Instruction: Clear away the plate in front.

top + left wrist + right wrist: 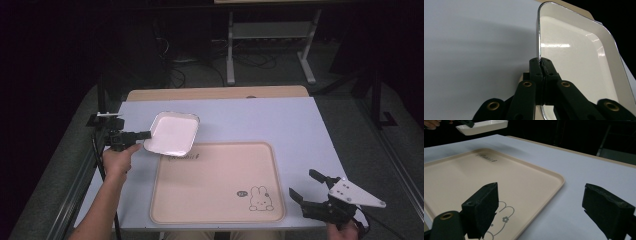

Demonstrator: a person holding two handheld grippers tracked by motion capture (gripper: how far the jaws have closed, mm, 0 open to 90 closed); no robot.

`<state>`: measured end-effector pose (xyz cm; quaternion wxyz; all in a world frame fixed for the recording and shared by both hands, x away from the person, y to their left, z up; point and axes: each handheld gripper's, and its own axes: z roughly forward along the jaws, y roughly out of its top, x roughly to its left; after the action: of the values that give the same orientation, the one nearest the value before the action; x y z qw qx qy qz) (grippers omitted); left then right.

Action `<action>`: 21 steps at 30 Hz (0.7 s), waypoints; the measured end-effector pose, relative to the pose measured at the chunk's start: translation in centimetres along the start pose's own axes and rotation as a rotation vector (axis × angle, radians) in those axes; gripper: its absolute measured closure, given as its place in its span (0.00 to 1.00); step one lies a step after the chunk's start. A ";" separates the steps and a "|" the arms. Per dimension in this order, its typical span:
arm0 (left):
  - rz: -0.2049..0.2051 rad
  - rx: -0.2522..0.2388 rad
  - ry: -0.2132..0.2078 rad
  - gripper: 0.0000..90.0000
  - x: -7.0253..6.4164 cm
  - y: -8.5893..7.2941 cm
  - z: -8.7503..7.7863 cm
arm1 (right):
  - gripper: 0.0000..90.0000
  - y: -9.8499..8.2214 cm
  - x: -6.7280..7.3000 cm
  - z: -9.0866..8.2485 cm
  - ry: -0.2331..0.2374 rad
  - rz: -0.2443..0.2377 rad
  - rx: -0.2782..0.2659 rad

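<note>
White dish [173, 132] held above the worktop [300, 125] over the beige tray's [215, 180] far-left corner, left gripper [145, 134] clamped on its rim, right gripper [304, 186] released near the tray's right edge, left gripper view: jaws pinching the dish rim, right gripper view: jaws wide apart, dish aloft.

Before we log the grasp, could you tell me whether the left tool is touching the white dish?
Touching. In the left gripper view, the left tool has its jaws shut on the rim of the white dish.
</note>
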<state>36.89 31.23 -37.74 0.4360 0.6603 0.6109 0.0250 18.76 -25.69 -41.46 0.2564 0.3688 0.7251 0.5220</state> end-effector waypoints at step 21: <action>0.010 0.027 -0.009 0.99 -0.4 -2.1 1.1 | 0.14 0.1 0.1 0.0 0.005 -0.010 -0.001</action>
<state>35.76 30.02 -39.52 0.4296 0.6694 0.6059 0.0159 18.66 -25.60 -41.39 0.2573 0.3636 0.7275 0.5219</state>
